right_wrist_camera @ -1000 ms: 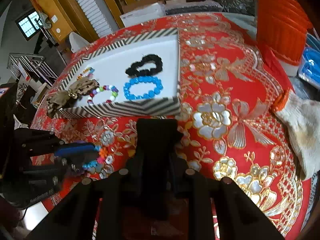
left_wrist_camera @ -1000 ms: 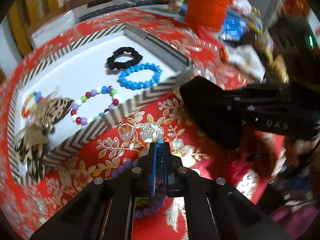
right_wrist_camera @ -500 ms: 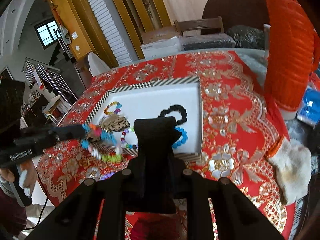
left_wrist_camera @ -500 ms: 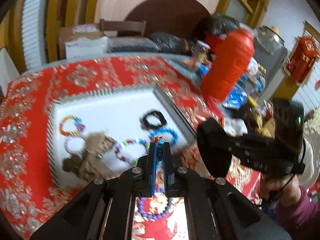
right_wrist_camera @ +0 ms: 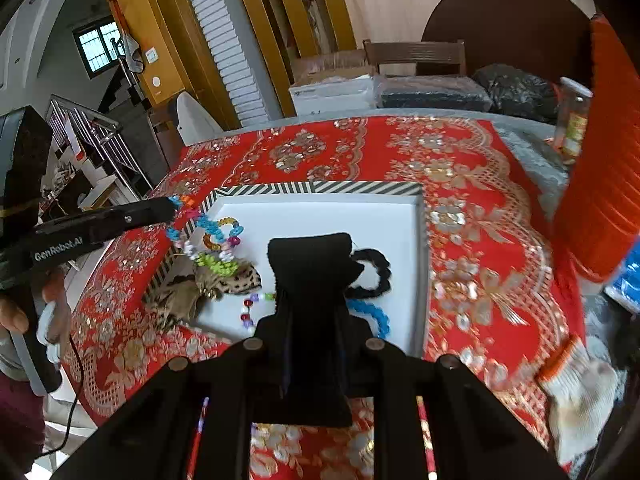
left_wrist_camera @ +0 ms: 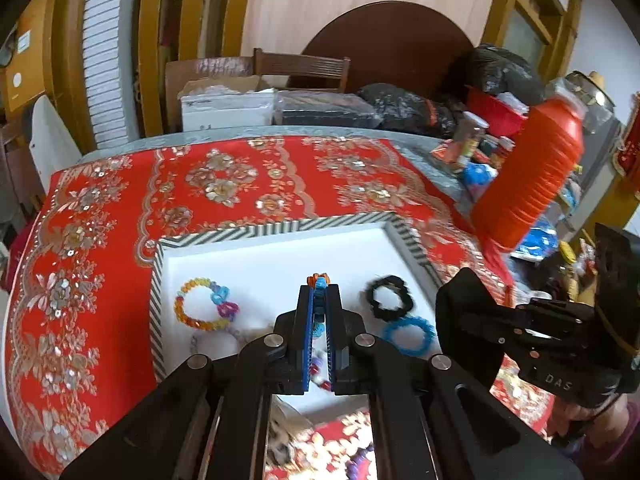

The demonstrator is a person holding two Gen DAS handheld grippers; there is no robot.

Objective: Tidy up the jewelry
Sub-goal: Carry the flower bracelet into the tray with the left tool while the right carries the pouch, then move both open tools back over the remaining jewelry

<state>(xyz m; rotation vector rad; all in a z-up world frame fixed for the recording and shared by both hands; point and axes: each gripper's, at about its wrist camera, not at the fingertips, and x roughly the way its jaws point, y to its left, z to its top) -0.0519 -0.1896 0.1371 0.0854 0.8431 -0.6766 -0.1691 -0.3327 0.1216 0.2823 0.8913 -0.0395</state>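
My left gripper [left_wrist_camera: 319, 292] is shut on a multicoloured bead bracelet [left_wrist_camera: 318, 280], whose orange and blue beads poke out past the fingertips. It hangs over the near part of the white tray [left_wrist_camera: 272, 232] with the chevron rim. In the right wrist view the left gripper [right_wrist_camera: 168, 210] holds this bracelet [right_wrist_camera: 208, 228] dangling over the tray's left rim [right_wrist_camera: 320, 188]. My right gripper [right_wrist_camera: 310, 320] is shut on a black cloth pouch [right_wrist_camera: 310, 268], held above the tray's near edge; the pouch [left_wrist_camera: 464, 320] hides its fingertips.
In the tray lie a rainbow bracelet [left_wrist_camera: 224, 307], a black scrunchie [left_wrist_camera: 390, 298], a blue bead bracelet [left_wrist_camera: 409, 334], a leopard-print bow [right_wrist_camera: 228, 280] and a mixed bead bracelet [right_wrist_camera: 248, 312]. A tall orange stack [left_wrist_camera: 528, 184] and a work glove [right_wrist_camera: 576, 392] stand right. Purple beads [left_wrist_camera: 356, 460] lie on the cloth.
Both grippers have risen and moved toward the tray. The left one lifted the bead bracelet off the red cloth and now holds it over the tray; the right one carried the pouch along.
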